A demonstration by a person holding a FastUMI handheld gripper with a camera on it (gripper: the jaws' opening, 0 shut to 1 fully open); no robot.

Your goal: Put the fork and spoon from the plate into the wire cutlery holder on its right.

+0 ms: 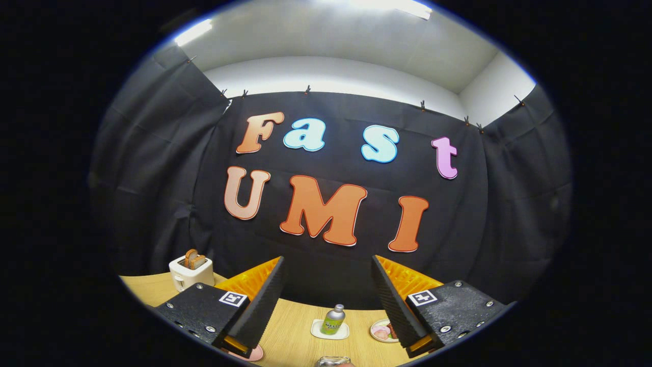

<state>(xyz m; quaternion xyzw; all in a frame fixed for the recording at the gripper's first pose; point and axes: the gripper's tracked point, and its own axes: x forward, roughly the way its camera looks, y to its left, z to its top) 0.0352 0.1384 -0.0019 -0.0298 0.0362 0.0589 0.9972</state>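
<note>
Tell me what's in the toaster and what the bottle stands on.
Toast slices stick up from the toaster; their lower parts are hidden inside. The bottle stands on a coaster, beyond the open gripper.

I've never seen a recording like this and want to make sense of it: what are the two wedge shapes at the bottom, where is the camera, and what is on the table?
The camera rides on a hand-held gripper that a person carries; it looks forward along the tool's two fingers, which are those wedges. They stand wide apart and hold nothing.

Beyond them lies a light wooden table in front of a black cloth wall. Between the fingers stands a small green bottle with a silver cap on a white square coaster. Beside the right finger is a small white plate with pink food, partly hidden. Far off, past the left finger, sits a white toaster holding brown toast slices. Something pink peeks out under the left finger; I cannot tell what it is.
</note>
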